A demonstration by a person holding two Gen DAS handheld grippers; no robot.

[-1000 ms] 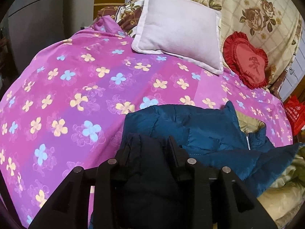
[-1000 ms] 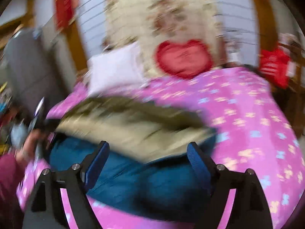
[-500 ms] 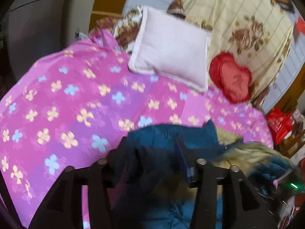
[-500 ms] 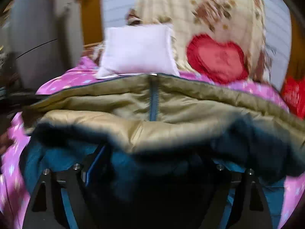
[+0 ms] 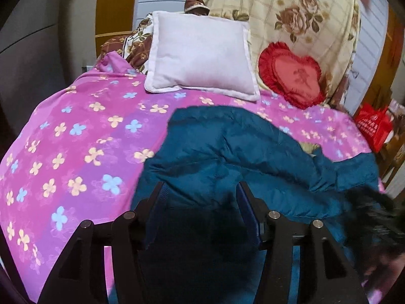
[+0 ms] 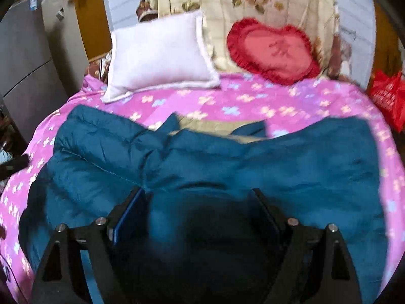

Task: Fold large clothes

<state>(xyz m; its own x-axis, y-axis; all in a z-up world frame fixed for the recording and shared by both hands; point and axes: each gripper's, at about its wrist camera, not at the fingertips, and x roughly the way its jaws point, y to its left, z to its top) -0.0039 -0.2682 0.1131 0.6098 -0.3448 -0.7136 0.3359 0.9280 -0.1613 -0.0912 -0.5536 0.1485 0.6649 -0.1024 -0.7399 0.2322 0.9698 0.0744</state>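
A large teal padded jacket (image 5: pixel 227 157) with a tan lining lies spread on the pink flowered bedspread (image 5: pixel 76 152). It also fills the near half of the right wrist view (image 6: pixel 227 167), with a strip of tan lining (image 6: pixel 210 126) showing at its far edge. My left gripper (image 5: pixel 201 190) is open, its fingers standing apart over the jacket's near left part. My right gripper (image 6: pixel 200 197) is open over the jacket's near middle. Neither holds cloth.
A white pillow (image 5: pixel 202 55) and a red heart cushion (image 5: pixel 293 76) lean at the head of the bed against a floral quilt (image 5: pixel 291 12). A red bag (image 5: pixel 374 124) is off the bed's right side. A grey cabinet (image 6: pixel 22 58) stands at the left.
Both grippers held jacket cloth raised half a second ago, lining showing. Now the jacket lies flat, teal side up, and both grippers have opened and let go.
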